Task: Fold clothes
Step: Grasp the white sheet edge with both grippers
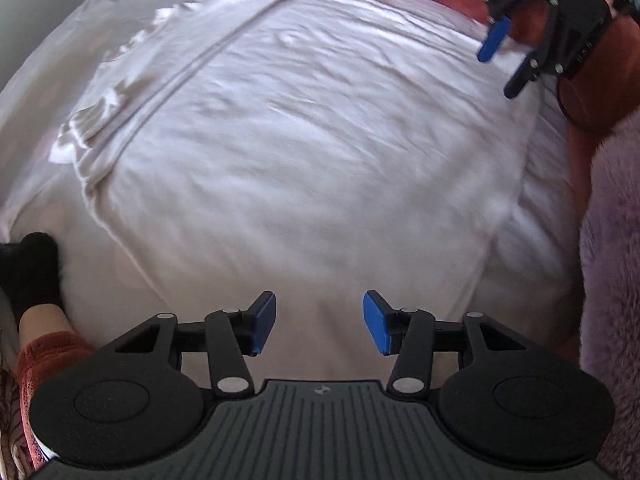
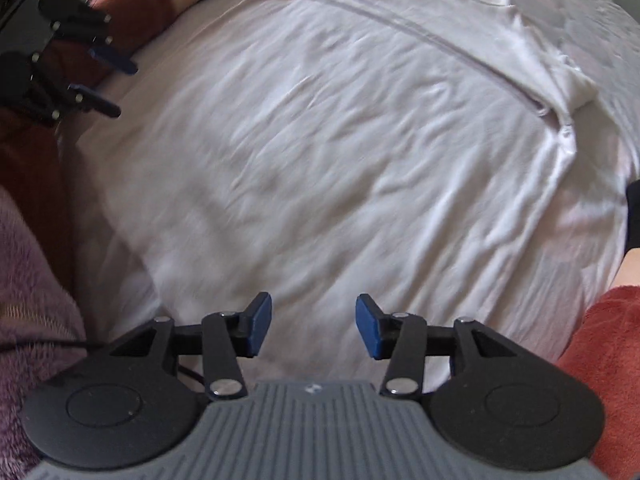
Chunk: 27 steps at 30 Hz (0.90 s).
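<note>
Left claw [image 1: 319,323] apart, right claw [image 2: 313,326] apart, both empty above the white garment [image 1: 300,140]; a rust-red trouser leg [image 2: 612,344] and black sock [image 1: 30,268] flank them.

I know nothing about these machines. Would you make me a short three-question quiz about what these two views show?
1. True or false: the left tongs are clamped on the white garment.
2. Multiple choice: the blue pads of the right tongs are A) pressed together, B) spread apart with nothing between them, C) gripping a sock.
3. Fill in: the garment lies spread out, with a sewn ___ running across it near its far edge.

Key
1. False; they are open above the cloth, holding nothing.
2. B.
3. Seam.
</note>
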Available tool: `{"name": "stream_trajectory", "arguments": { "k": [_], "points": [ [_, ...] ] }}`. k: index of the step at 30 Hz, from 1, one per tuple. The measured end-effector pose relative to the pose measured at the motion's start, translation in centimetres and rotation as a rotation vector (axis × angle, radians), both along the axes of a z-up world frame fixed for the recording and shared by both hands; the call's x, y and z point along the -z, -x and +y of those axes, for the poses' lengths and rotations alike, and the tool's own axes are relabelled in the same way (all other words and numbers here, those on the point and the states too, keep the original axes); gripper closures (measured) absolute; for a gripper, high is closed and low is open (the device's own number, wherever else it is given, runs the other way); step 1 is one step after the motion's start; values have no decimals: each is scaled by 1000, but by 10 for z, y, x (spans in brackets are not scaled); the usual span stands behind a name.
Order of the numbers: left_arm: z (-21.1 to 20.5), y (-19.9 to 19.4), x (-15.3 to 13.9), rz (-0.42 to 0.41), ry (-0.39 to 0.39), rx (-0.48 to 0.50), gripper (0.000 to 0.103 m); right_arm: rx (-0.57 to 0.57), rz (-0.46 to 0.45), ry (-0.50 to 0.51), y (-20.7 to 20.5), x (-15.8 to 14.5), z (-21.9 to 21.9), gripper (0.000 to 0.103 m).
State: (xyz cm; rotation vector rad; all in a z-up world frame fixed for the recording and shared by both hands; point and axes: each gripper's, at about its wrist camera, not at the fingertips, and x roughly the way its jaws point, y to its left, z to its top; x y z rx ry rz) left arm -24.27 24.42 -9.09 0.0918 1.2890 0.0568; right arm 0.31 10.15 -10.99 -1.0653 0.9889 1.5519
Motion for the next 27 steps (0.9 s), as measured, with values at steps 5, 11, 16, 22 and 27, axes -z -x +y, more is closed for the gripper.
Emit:
{"name": "stream_trajectory", "arguments": {
  "k": [5, 11, 16, 22, 27],
  "points": [
    [-33, 5, 23, 127, -10, 149, 37, -139, -40, 119, 25, 17, -14, 39],
    [-39, 8, 53, 253, -100, 149, 37, -203, -102, 191, 37, 40, -24, 36],
    [-35, 16, 60, 249, -92, 116, 36, -220, -156, 194, 39, 48, -30, 37],
    [-32, 23, 59, 233, -71, 80, 79, -198, -191, 158, 33, 44, -36, 74],
    [-28, 29, 56, 215, -92, 56, 96, -157, -185, 110, 22, 32, -42, 91]
  ]
}}
